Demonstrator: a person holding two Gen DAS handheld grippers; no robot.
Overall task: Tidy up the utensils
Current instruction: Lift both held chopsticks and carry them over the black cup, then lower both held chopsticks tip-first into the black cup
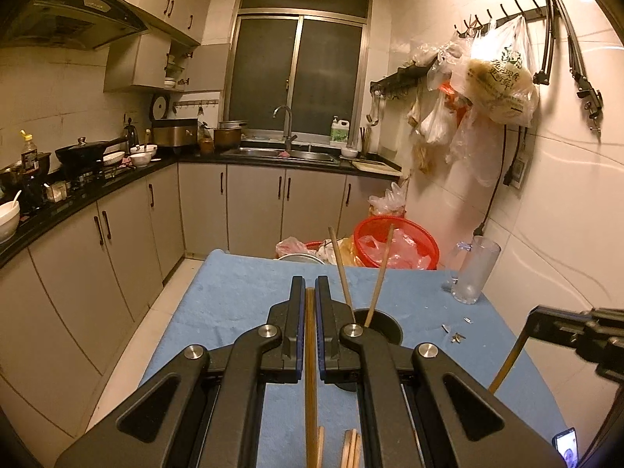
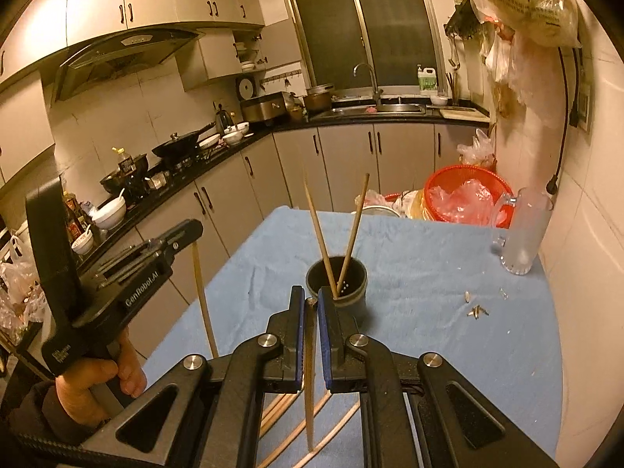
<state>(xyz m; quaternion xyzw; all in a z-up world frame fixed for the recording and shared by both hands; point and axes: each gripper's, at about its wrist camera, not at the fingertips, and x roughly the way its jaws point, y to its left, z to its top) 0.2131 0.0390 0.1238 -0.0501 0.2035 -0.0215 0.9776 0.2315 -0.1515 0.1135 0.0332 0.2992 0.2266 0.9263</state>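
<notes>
Your left gripper (image 1: pixel 310 292) is clamped on a single chopstick (image 1: pixel 311 351), which hangs steeply below the jaws over the blue cloth (image 1: pixel 234 292). The risk is swing: the long free end can knock the loose chopsticks (image 2: pixel 296 409) still lying on the cloth, or catch the rim of the dark holder (image 2: pixel 336 279) as you bring it across. The gripper itself tilts gently downward, your hand (image 2: pixel 97 374) wrapped round its handle.

The holder stands mid-table with two chopsticks (image 2: pixel 339 234) already in it, leaning apart in a V — a careless entry could hit them or tip the cup.

Your right gripper (image 2: pixel 311 300) is also closed on one chopstick (image 2: pixel 310 370), hovering just short of the holder and pitched somewhat more steeply down. With both sticks heading for one small opening, they may cross — take them one at a time.
</notes>
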